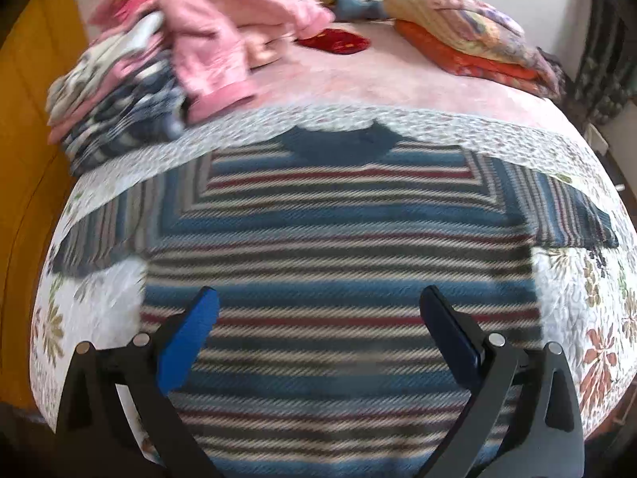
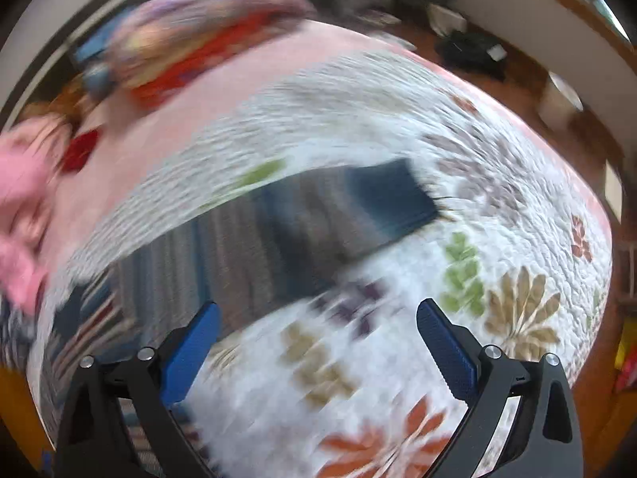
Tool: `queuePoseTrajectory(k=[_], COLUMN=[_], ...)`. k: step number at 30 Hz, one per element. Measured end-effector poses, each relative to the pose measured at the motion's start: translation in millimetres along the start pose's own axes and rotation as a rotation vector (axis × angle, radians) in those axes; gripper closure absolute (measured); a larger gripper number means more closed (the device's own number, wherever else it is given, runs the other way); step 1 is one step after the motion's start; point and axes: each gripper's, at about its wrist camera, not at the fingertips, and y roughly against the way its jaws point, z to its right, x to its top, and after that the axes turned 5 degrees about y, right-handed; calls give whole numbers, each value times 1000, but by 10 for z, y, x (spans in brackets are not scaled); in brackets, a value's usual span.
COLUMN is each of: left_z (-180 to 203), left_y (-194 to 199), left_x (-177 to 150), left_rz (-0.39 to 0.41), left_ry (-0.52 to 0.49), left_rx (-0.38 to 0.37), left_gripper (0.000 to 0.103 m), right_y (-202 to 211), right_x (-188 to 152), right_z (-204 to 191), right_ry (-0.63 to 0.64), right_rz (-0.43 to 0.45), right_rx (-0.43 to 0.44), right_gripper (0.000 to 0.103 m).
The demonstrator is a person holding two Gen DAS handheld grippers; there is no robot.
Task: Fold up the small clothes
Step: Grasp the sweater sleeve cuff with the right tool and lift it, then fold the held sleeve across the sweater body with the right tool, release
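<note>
Striped shirt flat on quilt, looks soft, light, limp; pinch sleeve cuff near quilt's right edge; left gripper and right gripper both agape, empty.

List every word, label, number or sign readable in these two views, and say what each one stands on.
None can be read.
Striped shirt: stripes only, no visible label or print.
Floral quilt: flower pattern, no lettering.
Red pouch: gold marks, too small and blurred to read.
Right wrist view: motion blur hides any fine print.
</note>
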Motion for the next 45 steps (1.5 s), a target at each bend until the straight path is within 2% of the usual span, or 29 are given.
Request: queuePoseTrajectory(k=[2,5,10,13,16,18,20,23,27,29,33,36,41,45], left_z=[212,464,787,922,1004,1031,1023,978,862,812,679,569,302,46], left_y=[-70,-205,-636,-793,-885,-933,-957,-956,-927,-968,-1075,-1058,-973,-928], left_x=[64,151,284,290,293,289,282,276,247,236,200,190,236,244], left_rz=[-4,10,-48,-70,-77,-82,-85,-87,-69,-74,-113,-106,-74,-68], left_ry=[-29,-45,-27,-14,-18,-19,-17,-10,2,4,35,28,19,41], left_rx=[-25,-56,-57,-57,-50,-43,-36,-31,-26,-17,-15,-14,-6,-1], left_gripper=[3,3,3,3,3,3,3,3,3,3,3,3,3,3], right_y=[-300,-752,-1147,-1333,-1403,-1400,-1367,-1196,-874,-884,-1156,-1171,-873,-526], right_x=[172,384,553,589,597,608,634,718,833,828,703,639,694,645], right_z=[376,800,983,991,1004,962,933,984,1032,1123,1075,1072,853,265], right_ry=[-81,-105,-86,-79,-71,-36,-8,-42,-34,-67,-64,-83,-101,-3], right_rz=[-35,-112,-159,-204,-195,-189,-175,-132,-19,-22,-81,-56,12,32], right_rx=[42,31,83,89,82,65,66,140,132,113,36,18,98,200], right_gripper=[7,9,17,30,39,55,93,95,95,95,95,95,95,95])
